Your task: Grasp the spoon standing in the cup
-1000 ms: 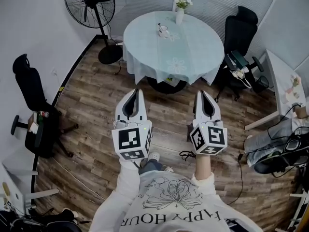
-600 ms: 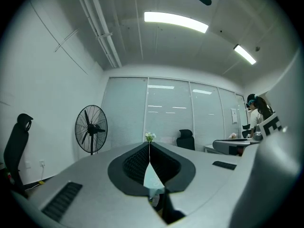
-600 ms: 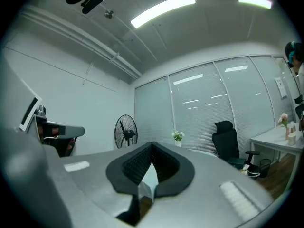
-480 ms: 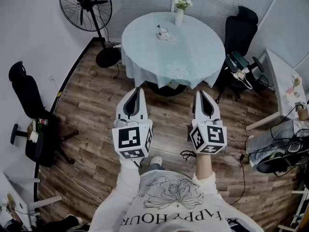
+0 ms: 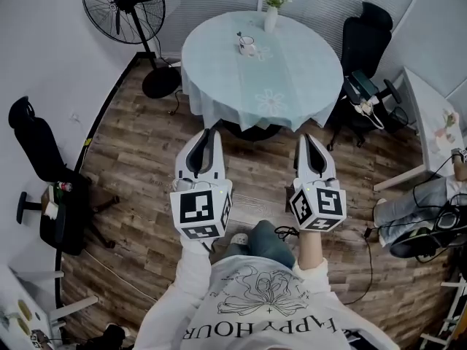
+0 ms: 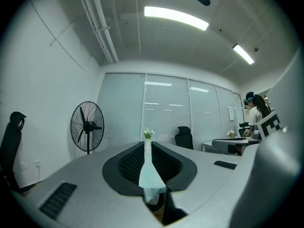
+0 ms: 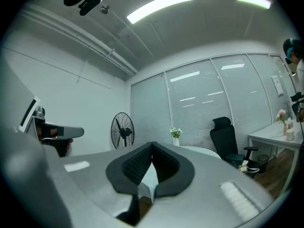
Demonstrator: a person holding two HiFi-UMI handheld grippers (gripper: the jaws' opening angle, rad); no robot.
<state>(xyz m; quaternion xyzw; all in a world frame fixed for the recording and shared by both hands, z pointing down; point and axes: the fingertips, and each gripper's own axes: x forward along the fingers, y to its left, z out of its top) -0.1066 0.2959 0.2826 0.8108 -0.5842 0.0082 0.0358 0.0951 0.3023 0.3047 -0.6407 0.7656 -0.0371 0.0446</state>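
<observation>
Cup (image 5: 248, 47) with spoon (image 5: 241, 38) standing in it on round table (image 5: 292, 79), upper centre of frame, well apart from both grippers. Left gripper (image 5: 209, 133) lower centre: fingers (image 6: 126, 163) just opening to narrow slit, nothing between. Right gripper (image 5: 305, 138) beside it: fingers closed, empty.

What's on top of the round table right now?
On the pale cloth: a white cup with the spoon standing in it, and a vase of flowers near the far edge. The cloth covers the tabletop itself.
</observation>
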